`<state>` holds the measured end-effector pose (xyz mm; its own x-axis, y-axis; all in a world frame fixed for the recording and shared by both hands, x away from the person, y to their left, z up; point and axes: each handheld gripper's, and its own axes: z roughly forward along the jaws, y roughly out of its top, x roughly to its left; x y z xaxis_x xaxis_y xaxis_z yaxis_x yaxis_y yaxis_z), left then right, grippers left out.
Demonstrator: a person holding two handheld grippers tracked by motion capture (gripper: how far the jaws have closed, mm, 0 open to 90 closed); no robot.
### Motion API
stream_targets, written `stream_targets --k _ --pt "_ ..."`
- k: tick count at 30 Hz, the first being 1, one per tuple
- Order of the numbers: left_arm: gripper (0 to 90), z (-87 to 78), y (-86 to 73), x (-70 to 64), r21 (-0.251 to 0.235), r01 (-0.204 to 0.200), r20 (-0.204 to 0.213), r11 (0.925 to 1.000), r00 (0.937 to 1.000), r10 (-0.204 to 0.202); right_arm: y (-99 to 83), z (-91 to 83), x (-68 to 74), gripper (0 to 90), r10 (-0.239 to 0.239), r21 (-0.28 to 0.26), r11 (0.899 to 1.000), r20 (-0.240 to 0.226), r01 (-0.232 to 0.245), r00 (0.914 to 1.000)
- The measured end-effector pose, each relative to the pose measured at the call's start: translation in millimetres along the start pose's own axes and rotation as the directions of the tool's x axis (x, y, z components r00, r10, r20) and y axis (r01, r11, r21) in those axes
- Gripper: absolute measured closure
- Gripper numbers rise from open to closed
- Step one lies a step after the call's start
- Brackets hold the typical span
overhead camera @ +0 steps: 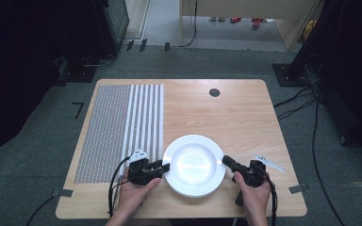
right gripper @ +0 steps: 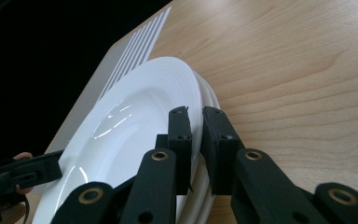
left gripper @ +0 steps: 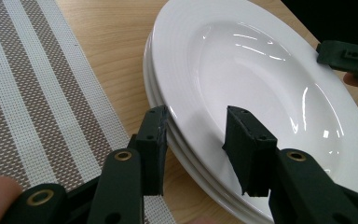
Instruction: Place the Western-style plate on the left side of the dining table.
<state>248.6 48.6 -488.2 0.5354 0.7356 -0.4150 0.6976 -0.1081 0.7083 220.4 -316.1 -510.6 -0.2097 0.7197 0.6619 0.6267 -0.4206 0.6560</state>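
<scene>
A stack of white deep plates point(overhead camera: 194, 165) sits at the front middle of the wooden table point(overhead camera: 235, 117). My left gripper point(overhead camera: 164, 166) is at the stack's left rim. In the left gripper view it point(left gripper: 198, 140) is open, its jaws straddling the top plate's rim point(left gripper: 177, 107) without touching. My right gripper point(overhead camera: 226, 161) is at the right rim. In the right gripper view it point(right gripper: 196, 121) is shut on the top plate's rim point(right gripper: 193, 93), one jaw above and one below. Each gripper is held by a hand.
A woven placemat point(overhead camera: 118, 127), grey mesh with white stripes, covers the table's left part right up to the stack. A dark round cable hole point(overhead camera: 214, 92) lies at the table's back. Bare wood stretches behind and right of the plates.
</scene>
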Motion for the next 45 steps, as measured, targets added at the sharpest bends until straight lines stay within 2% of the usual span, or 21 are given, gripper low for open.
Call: stream_targets --k 8,14,18,21,27,29,31,33,35,41,45 --pt "59.3 0.6 -0.1 -0.2 0.002 -0.002 -0.006 1.0 1.0 0.002 -1.4 -0.2 1.0 84.4 -0.017 -0.042 0.999 -0.022 0.016 0.9996" --pt "59.0 1.2 -0.3 0.1 0.0 0.002 -0.006 1.0 1.0 -0.002 -1.5 -0.5 1.2 84.6 -0.061 -0.085 0.995 -0.057 0.056 0.9965" --pt "59.0 1.3 -0.4 0.3 -0.002 0.004 -0.006 1.0 1.0 -0.004 -2.0 -0.3 0.2 84.8 -0.06 -0.095 0.994 -0.067 0.053 0.996" --pt "58.9 1.4 -0.6 -0.1 -0.004 0.003 -0.009 1.0 1.0 -0.003 -1.9 -0.4 -1.2 85.0 -0.017 -0.086 0.996 -0.078 0.01 0.9968" --pt "58.6 1.3 -0.6 -0.2 -0.005 0.001 -0.009 1.0 1.0 -0.002 -4.3 1.8 -4.9 84.1 0.064 -0.05 0.996 -0.067 -0.067 0.9957" --pt "58.5 1.4 -0.6 -0.3 -0.006 0.002 -0.009 1.0 1.0 -0.002 -5.4 3.1 -6.0 83.1 0.1 -0.034 0.994 -0.072 -0.103 0.9924" --pt "58.8 1.6 -0.9 -0.6 -0.005 -0.001 -0.012 1.0 0.9999 0.001 -7.0 5.9 -6.0 81.8 0.145 -0.009 0.989 -0.09 -0.146 0.9854" --pt "58.5 1.7 -0.9 -0.8 -0.005 -0.001 -0.013 1.0 0.9999 0.001 -9.4 8.2 -5.0 81.9 0.161 -0.011 0.987 -0.094 -0.163 0.9825" --pt "58.6 1.6 -1.1 -0.6 -0.008 0.001 -0.012 1.0 0.9999 -0.001 -9.6 8.4 -5.6 81.9 0.156 -0.014 0.987 -0.099 -0.158 0.9828" --pt "58.8 1.5 -1.5 -0.3 -0.011 0.006 -0.01 0.9999 0.9999 -0.007 -10.4 8.5 -6.8 81.5 0.094 -0.041 0.994 -0.135 -0.101 0.9864" --pt "58.3 1.1 -1.1 1.7 -0.016 0.025 0.007 0.9996 0.9997 -0.025 -10.4 8.8 -4.7 81.5 0.057 -0.064 0.996 -0.163 -0.068 0.9849"
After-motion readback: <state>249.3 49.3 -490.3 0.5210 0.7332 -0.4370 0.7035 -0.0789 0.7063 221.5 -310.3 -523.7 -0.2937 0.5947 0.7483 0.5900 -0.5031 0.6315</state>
